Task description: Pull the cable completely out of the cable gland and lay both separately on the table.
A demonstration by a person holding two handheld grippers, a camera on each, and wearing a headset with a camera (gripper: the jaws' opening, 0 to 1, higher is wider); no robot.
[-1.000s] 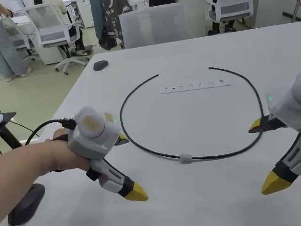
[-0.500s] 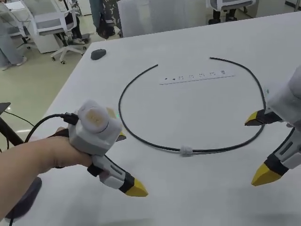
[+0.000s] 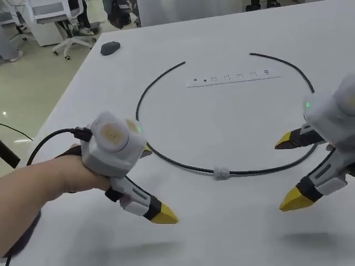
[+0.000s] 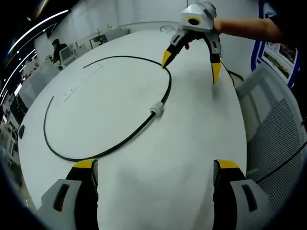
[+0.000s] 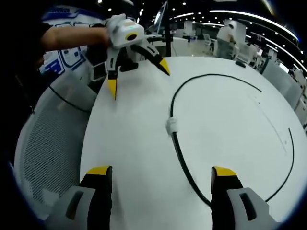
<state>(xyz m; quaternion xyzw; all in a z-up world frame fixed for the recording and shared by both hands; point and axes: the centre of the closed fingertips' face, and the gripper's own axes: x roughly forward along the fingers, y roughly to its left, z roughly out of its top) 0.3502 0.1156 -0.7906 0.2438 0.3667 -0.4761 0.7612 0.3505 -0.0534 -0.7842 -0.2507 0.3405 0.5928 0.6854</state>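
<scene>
A black cable lies in a wide open loop on the white table. A small white cable gland sits on its near stretch, with the cable still running through it. My left gripper hovers open to the gland's left, and my right gripper hovers open to its right; neither touches the cable. In the left gripper view the gland lies ahead of my open left gripper, with the right gripper beyond. In the right gripper view the gland lies ahead of my open right gripper.
A flat white power strip lies inside the loop at the far side. A dark mouse rests near the table's far left corner. The table's left edge runs close to my left hand. Office chairs stand beyond.
The head camera has tilted down. My right gripper has come in leftward, nearer the gland. The left gripper has edged slightly toward it. Cable and gland lie as before.
</scene>
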